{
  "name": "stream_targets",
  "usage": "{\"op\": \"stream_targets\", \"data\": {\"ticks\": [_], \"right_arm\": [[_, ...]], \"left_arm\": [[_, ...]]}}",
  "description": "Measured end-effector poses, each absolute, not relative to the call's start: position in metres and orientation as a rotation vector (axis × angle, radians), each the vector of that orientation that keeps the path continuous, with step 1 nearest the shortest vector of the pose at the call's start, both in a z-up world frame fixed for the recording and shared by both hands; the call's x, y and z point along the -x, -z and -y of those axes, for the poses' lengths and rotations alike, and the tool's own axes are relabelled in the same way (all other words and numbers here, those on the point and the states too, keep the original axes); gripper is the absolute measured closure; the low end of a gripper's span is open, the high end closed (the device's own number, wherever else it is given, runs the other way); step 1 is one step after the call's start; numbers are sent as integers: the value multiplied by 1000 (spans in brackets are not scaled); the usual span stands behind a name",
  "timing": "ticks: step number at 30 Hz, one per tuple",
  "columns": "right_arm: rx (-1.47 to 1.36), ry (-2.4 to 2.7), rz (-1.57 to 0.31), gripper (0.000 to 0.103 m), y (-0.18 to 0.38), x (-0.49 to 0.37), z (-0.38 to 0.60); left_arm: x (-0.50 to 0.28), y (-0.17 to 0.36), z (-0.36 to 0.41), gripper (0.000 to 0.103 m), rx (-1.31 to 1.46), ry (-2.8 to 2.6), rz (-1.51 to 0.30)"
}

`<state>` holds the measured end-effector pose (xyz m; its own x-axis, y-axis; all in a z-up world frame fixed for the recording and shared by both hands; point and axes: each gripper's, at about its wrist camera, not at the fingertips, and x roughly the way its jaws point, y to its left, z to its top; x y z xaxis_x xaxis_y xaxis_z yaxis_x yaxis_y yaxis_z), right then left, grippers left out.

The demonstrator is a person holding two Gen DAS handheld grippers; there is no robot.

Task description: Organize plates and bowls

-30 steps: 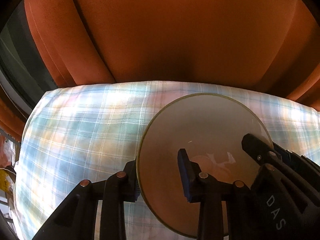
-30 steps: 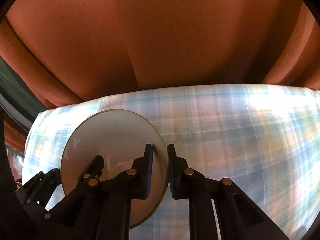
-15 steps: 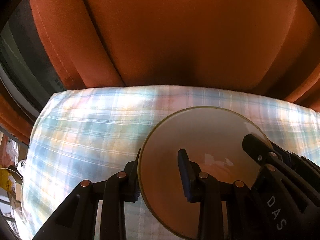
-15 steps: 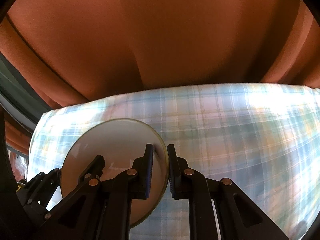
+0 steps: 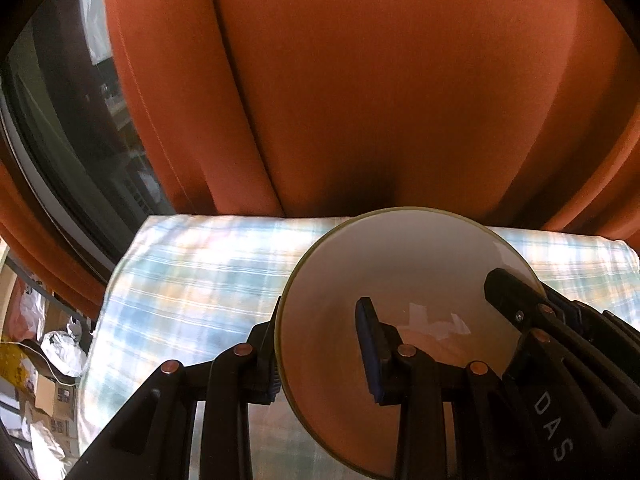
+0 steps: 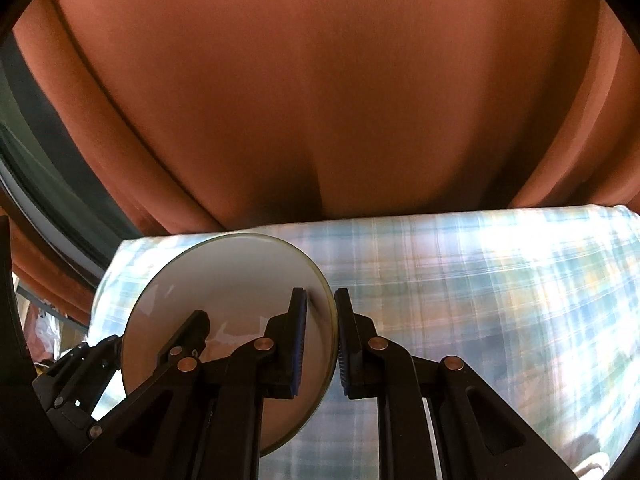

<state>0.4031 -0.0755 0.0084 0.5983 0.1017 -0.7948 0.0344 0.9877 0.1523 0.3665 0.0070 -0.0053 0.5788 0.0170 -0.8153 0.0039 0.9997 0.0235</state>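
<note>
While both grippers clamp opposite rims of the pale bowl (image 5: 400,280), it has risen off the plaid cloth (image 5: 192,280) since a second ago (more orange curtain (image 5: 360,80) shows now). Left gripper (image 5: 320,348) and right gripper (image 6: 320,340) stay clenched on it; looks like a carry toward stacking.
</note>
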Motion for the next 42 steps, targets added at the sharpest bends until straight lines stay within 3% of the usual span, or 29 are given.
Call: {"op": "stream_targets", "data": {"ticks": [15, 42], "right_arm": [[-145, 14, -846, 86, -69, -320, 50], [-144, 16, -819, 86, -79, -188, 92]], "left_arm": [[-299, -37, -35, 72, 10, 61, -889], [-185, -49, 12, 72, 10, 58, -846]]}}
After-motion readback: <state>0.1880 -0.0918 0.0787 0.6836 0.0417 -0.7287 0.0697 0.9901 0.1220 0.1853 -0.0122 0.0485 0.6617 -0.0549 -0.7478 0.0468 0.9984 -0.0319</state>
